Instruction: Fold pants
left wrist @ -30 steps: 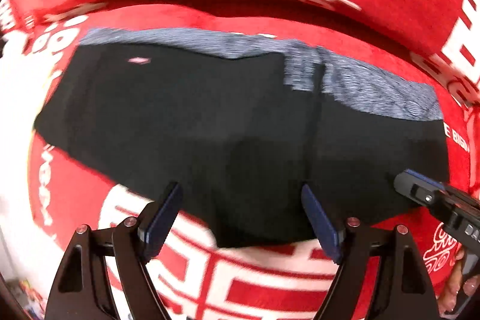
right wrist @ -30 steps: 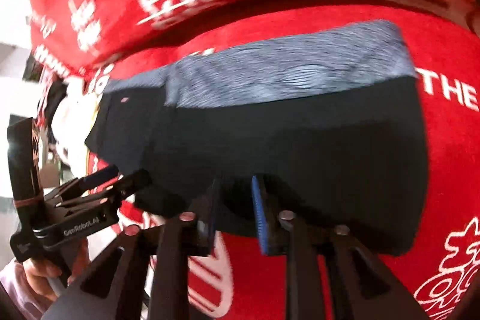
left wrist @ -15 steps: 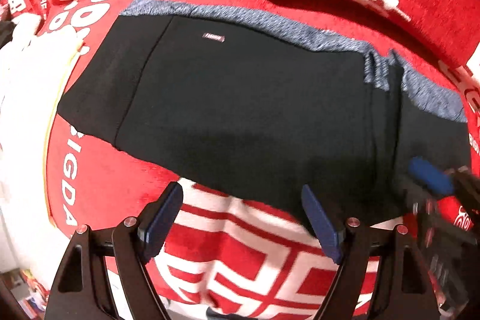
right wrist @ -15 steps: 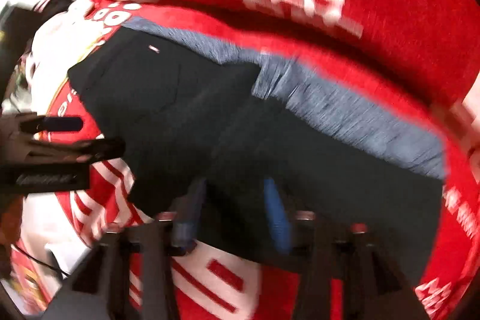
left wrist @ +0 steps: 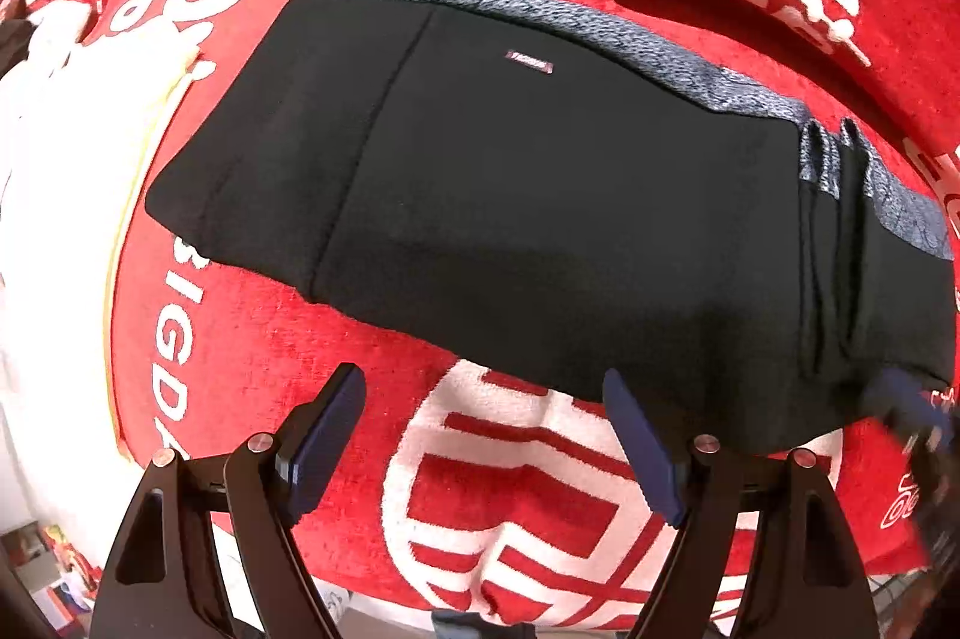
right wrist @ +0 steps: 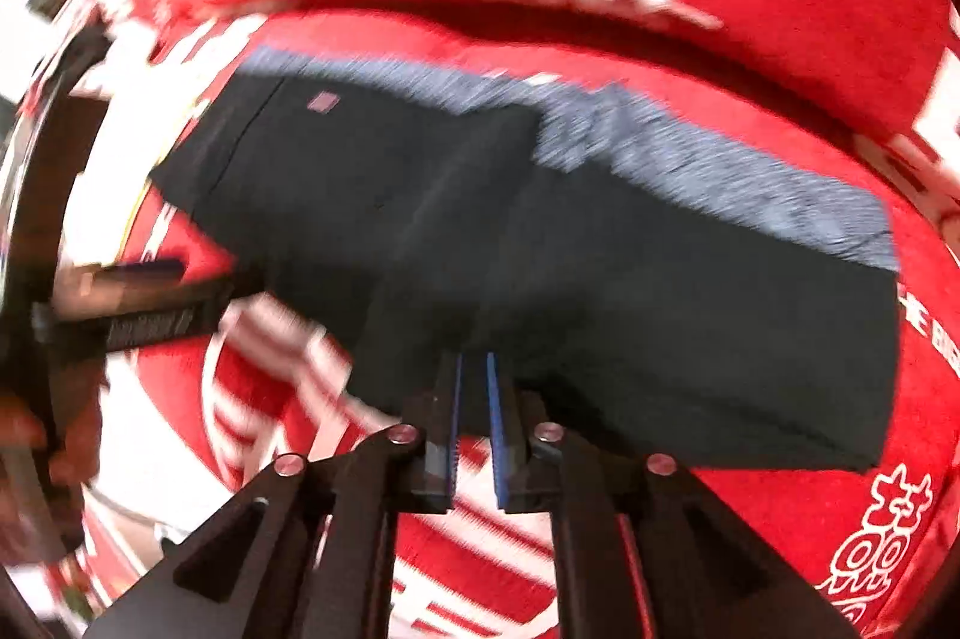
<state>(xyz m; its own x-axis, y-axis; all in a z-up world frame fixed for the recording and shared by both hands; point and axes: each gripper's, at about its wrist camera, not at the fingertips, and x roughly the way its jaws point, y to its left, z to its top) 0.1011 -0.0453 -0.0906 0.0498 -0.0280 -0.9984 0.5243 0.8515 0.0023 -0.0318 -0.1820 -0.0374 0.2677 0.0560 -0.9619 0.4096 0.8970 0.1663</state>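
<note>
At far left, white bedding [left wrist: 54, 111] beside the red blanket [left wrist: 252, 339]. Left gripper [left wrist: 486, 435] spread wide, holding nothing, just short of the near hem. Black shorts [left wrist: 510, 195] flat across the blanket, grey waistband [left wrist: 600, 21] at the far edge, small label [left wrist: 529, 63] near it, a bunched pleat toward the right end. Right gripper [right wrist: 474, 399] nearly closed, apparently pinching the near hem, though blur hides the contact. Likely risks: thin fabric slipping from that narrow pinch, only one layer caught, pleat pressed into the fold, blanket pile snagged along.
</note>
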